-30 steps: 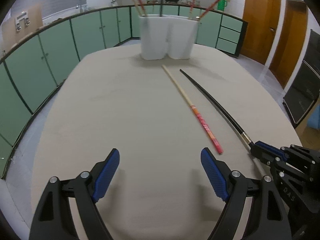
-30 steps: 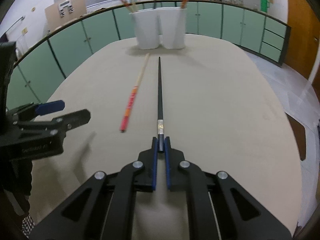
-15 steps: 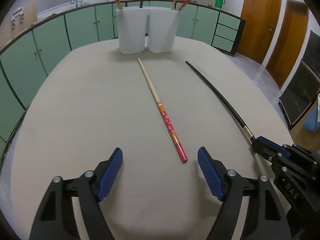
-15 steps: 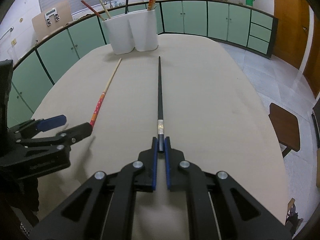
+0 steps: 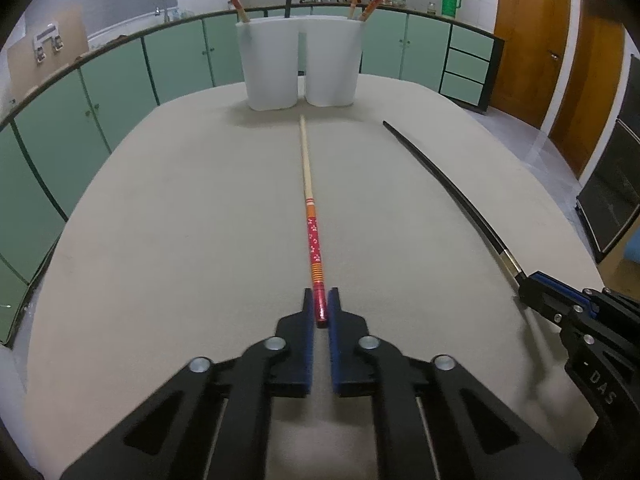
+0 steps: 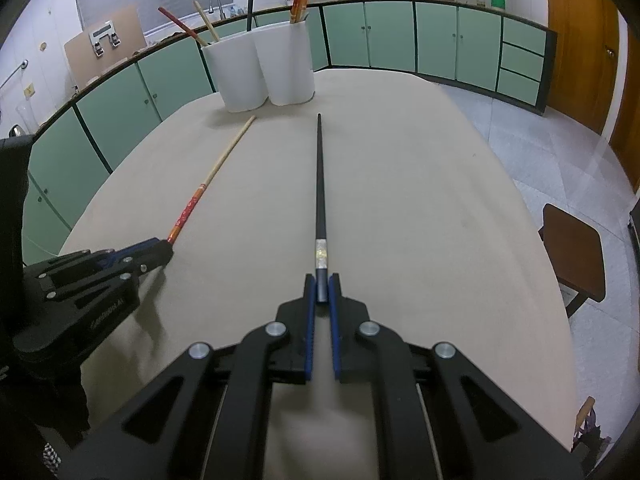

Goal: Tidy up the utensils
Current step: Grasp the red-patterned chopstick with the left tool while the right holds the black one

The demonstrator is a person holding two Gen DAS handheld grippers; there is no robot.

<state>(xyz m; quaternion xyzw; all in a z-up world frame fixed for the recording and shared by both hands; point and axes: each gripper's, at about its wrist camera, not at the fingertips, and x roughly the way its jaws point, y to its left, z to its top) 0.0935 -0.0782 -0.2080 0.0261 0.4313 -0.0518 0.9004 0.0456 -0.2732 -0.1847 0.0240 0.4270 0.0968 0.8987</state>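
Note:
A red-and-wood chopstick (image 5: 310, 216) lies along the beige table (image 5: 180, 240), its tip toward two white holders (image 5: 298, 66). My left gripper (image 5: 321, 304) is shut on its red end. A black chopstick (image 6: 320, 184) with a silver band also points at the white holders (image 6: 260, 68); my right gripper (image 6: 322, 286) is shut on its thick end. In the left wrist view the black chopstick (image 5: 448, 188) runs to the right gripper (image 5: 528, 282) at the right edge. In the right wrist view the left gripper (image 6: 164, 246) holds the red chopstick (image 6: 208, 184).
Both holders hold several chopsticks that stick up. Green cabinets (image 5: 120, 80) ring the room behind the table. A brown stool (image 6: 576, 252) stands on the tiled floor right of the table. Wooden doors (image 5: 532, 40) are at the far right.
My left gripper slid over to line up with the red chopstick's end and its jaws closed from wide open onto it. The right gripper kept its grip on the black chopstick.

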